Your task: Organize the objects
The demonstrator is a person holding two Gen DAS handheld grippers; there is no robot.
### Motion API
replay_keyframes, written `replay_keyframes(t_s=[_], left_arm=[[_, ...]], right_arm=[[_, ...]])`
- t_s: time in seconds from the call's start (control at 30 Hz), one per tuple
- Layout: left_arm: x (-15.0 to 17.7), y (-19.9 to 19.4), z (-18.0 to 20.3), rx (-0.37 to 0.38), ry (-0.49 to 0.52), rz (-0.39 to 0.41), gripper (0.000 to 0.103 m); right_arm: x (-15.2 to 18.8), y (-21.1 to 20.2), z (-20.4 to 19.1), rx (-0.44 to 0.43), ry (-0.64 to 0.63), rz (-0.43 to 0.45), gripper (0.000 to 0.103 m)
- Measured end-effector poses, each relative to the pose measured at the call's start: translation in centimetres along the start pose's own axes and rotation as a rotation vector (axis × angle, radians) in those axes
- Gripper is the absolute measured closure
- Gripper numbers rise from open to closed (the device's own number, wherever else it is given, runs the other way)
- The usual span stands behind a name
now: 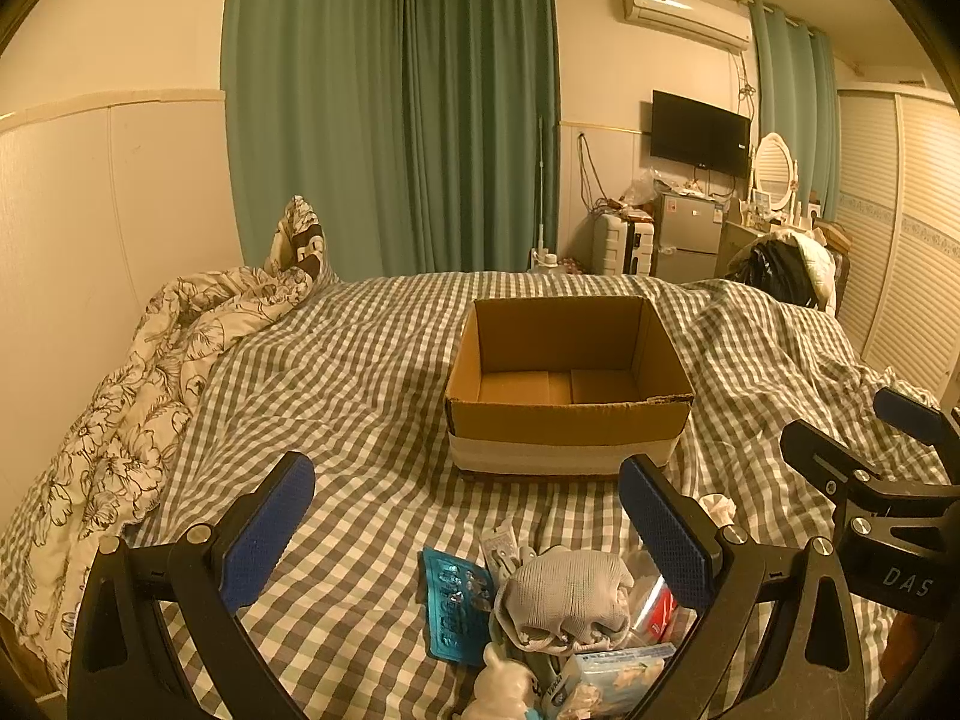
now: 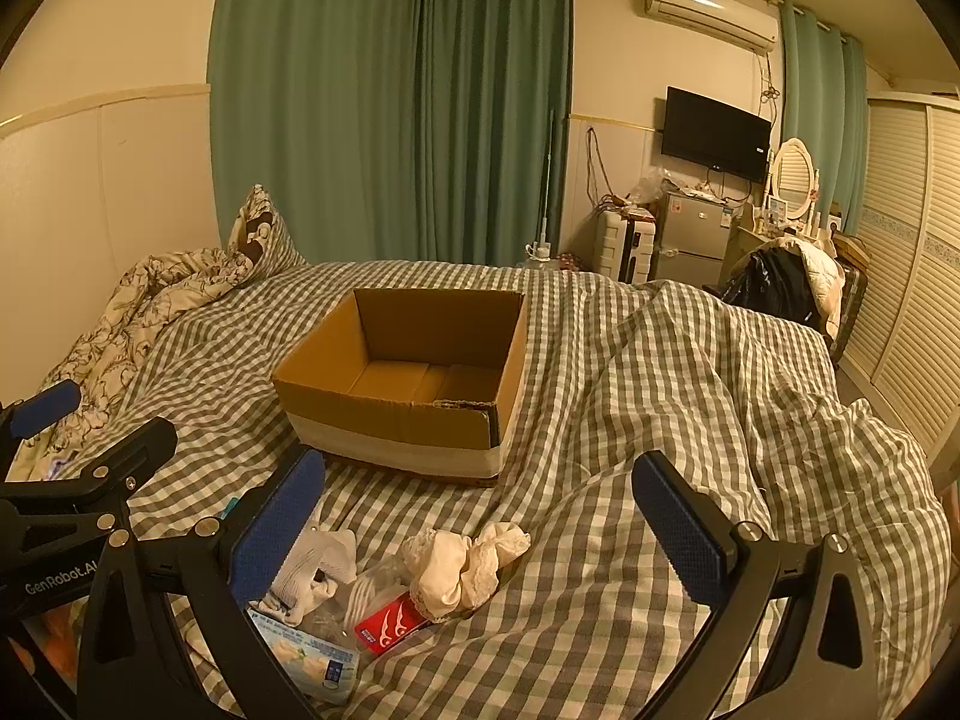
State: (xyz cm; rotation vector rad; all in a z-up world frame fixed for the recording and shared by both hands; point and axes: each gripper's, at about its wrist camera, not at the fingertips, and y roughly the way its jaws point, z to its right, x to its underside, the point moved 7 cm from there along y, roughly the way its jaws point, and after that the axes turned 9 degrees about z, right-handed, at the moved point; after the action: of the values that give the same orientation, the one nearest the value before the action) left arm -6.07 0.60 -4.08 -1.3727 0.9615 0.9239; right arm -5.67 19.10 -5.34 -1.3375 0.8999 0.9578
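An open, empty cardboard box (image 1: 567, 420) (image 2: 396, 420) stands on the checked bed. In front of it lies a pile of small items. The left wrist view shows a grey rolled sock (image 1: 567, 597), a blue blister pack (image 1: 456, 612), a tissue pack (image 1: 618, 669) and a white figurine (image 1: 501, 687). The right wrist view shows a cream crumpled cloth (image 2: 465, 564), a red floss pack (image 2: 390, 627), a white sock (image 2: 315, 570) and the tissue pack (image 2: 312, 657). My left gripper (image 1: 468, 528) is open above the pile. My right gripper (image 2: 480, 528) is open above the cloth. Both are empty.
A floral quilt (image 1: 138, 414) is bunched along the left wall. The checked cover is rumpled at the right (image 2: 750, 396). Beyond the bed stand a suitcase (image 1: 621, 246), a small fridge (image 1: 687, 237) and a chair with clothes (image 1: 780, 270). Wardrobe doors (image 1: 912, 252) line the right.
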Motion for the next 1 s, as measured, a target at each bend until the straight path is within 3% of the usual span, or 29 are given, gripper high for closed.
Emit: replay_keyframes(t_s=[1.0], left_arm=[[1.2, 0.3, 0.3, 0.017, 0.000, -0.020, 0.000]], right_arm=[[0.2, 0.0, 0.2, -0.004, -0.011, -0.007, 0.000]])
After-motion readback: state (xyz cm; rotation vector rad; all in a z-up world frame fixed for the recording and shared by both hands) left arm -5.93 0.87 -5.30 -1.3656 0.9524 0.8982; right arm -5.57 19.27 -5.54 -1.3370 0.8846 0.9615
